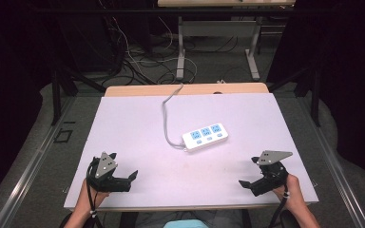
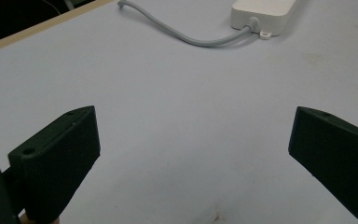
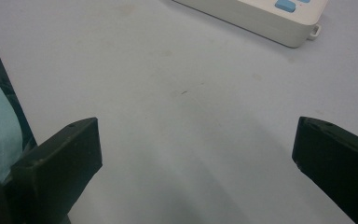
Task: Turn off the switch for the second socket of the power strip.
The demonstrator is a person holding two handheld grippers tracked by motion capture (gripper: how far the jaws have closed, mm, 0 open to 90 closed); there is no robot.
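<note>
High view: white power strip, three blue sockets, grey cable; left gripper and right gripper wide open, empty.

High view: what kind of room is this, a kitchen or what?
Probably a lab or workshop, not a kitchen. A plain white work table holds a power strip, cables tangle on the floor behind, and another desk stands further back.

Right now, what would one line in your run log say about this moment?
left gripper: open, empty | right gripper: open, empty | power strip: mid-table, untouched, between and beyond both | cord: trails to far edge
</note>
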